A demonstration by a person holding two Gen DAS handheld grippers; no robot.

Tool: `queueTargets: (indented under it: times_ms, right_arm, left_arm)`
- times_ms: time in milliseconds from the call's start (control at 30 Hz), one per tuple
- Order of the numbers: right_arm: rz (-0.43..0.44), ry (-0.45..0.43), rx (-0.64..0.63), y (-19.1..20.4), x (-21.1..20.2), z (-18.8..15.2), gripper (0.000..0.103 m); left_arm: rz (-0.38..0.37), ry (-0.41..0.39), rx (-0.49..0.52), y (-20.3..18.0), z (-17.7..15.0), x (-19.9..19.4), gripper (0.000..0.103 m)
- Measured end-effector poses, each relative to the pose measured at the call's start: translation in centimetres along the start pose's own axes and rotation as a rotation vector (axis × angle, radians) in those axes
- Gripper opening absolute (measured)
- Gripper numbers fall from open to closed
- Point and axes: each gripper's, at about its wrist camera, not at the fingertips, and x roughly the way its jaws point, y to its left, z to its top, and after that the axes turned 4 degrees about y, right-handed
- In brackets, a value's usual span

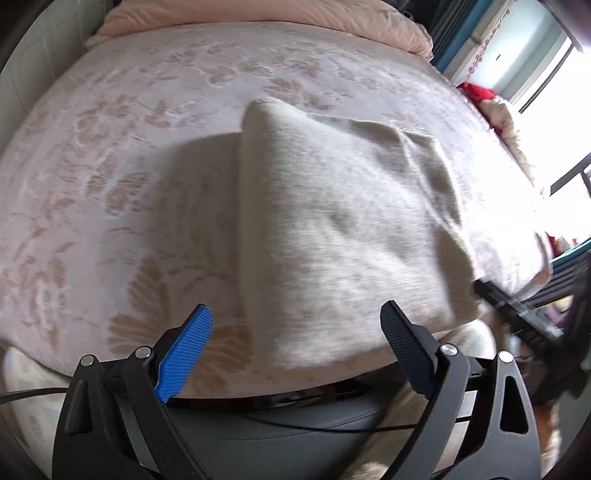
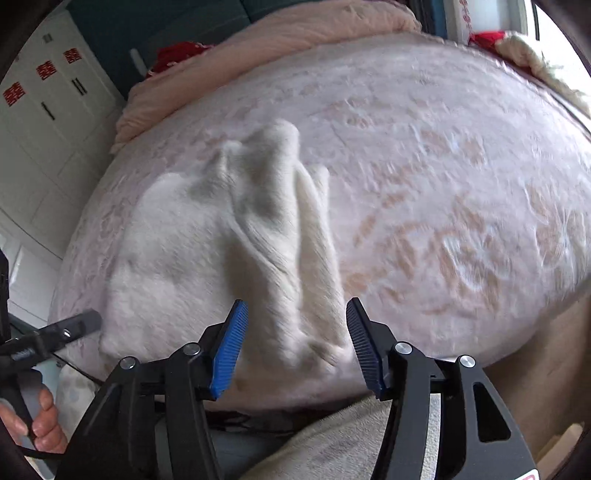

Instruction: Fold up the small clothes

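A small cream knitted garment lies on the pink floral bedspread, roughly folded, with a raised fold at its far left corner. In the right wrist view the same garment shows wrinkles and a long fold down its right side. My left gripper is open and empty, just above the garment's near edge. My right gripper is open and empty, over the garment's near right end. The left gripper's finger also shows in the right wrist view, at the garment's near left edge.
A peach quilt is heaped at the head of the bed. Red and cream items lie at the bed's right side by a bright window. White cupboards stand to the left. The bed's near edge runs just below the grippers.
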Motion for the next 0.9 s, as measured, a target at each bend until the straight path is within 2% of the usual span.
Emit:
queueTargets:
  times_ms: [33,67,100,133,167,233,300,333,367,400,467,500,533,567,600,633,733,800,867,900]
  right_arm:
    - [0.021,0.014,0.014,-0.3,0.9,-0.1,0.054]
    - [0.051,0.029,0.026,-0.6,1.6,-0.2,0.028]
    - [0.071,0.04,0.027,-0.8,1.8,-0.5,0.011]
    - [0.106,0.047,0.024,-0.7,1.9,-0.3,0.011]
    - [0.114,0.005,0.019,-0.3,0.8,-0.2,0.011]
    - [0.091,-0.072,-0.027,0.6,-1.4,0.2,0.011]
    - [0.062,-0.084,-0.048,0.4,-1.9,0.4,0.012]
    - [0.05,-0.055,-0.049,-0.1,-0.9,0.5,0.013]
    - [0.024,0.019,-0.054,-0.7,1.3,0.2,0.019]
    - [0.007,0.065,-0.054,-1.2,2.8,-0.1,0.032]
    - [0.043,0.048,0.003,-1.7,2.9,-0.1,0.042]
    - [0.056,0.03,0.006,-1.5,2.4,0.3,0.057]
    - [0.055,0.004,0.003,-1.2,1.8,0.7,0.066]
    - [0.029,-0.03,0.001,-0.9,1.3,1.3,0.08]
    - [0.02,-0.047,-0.001,-0.8,1.2,1.8,0.084]
    - [0.028,-0.042,-0.003,-0.7,1.5,2.3,0.084]
    - [0.096,0.063,0.051,-1.7,4.8,3.5,0.084]
    - [0.194,0.136,0.141,-2.6,7.4,3.4,0.086]
    - [0.234,0.109,0.192,-2.8,7.9,2.9,0.084]
    - [0.24,0.104,0.195,-2.6,8.0,2.9,0.077]
  left_arm:
    - [-0.012,0.007,-0.006,-0.3,0.0,0.2,0.09]
    - [-0.021,0.017,-0.012,-0.7,0.1,0.6,0.09]
    - [-0.022,0.025,-0.014,-0.9,0.1,0.8,0.09]
    - [-0.02,0.03,-0.013,-1.3,0.2,0.9,0.09]
    - [-0.021,0.028,-0.003,-1.7,0.2,0.8,0.09]
    - [-0.016,-0.001,0.024,-2.4,0.3,0.0,0.09]
    - [-0.012,-0.021,0.036,-2.7,0.4,-0.2,0.092]
    - [-0.014,-0.026,0.035,-2.7,0.6,-0.1,0.092]
    - [-0.028,-0.026,0.024,-2.5,0.8,0.3,0.093]
    - [-0.053,-0.022,0.01,-2.2,1.1,0.8,0.093]
    - [-0.054,-0.011,-0.04,-0.9,2.0,2.1,0.093]
    - [-0.061,-0.009,-0.067,-0.3,2.2,2.5,0.093]
    - [-0.069,-0.003,-0.102,0.8,2.6,3.1,0.093]
    - [-0.068,0.002,-0.134,1.5,2.8,3.5,0.093]
    - [-0.092,0.002,-0.165,2.3,2.9,3.8,0.093]
    - [-0.115,0.007,-0.175,2.7,3.0,4.2,0.093]
    - [-0.174,0.072,-0.191,3.6,3.1,6.5,0.094]
    - [-0.232,0.123,-0.229,4.2,2.9,8.2,0.098]
    - [-0.257,0.115,-0.253,4.6,2.8,8.6,0.098]
    - [-0.254,0.118,-0.244,4.5,3.0,8.7,0.098]
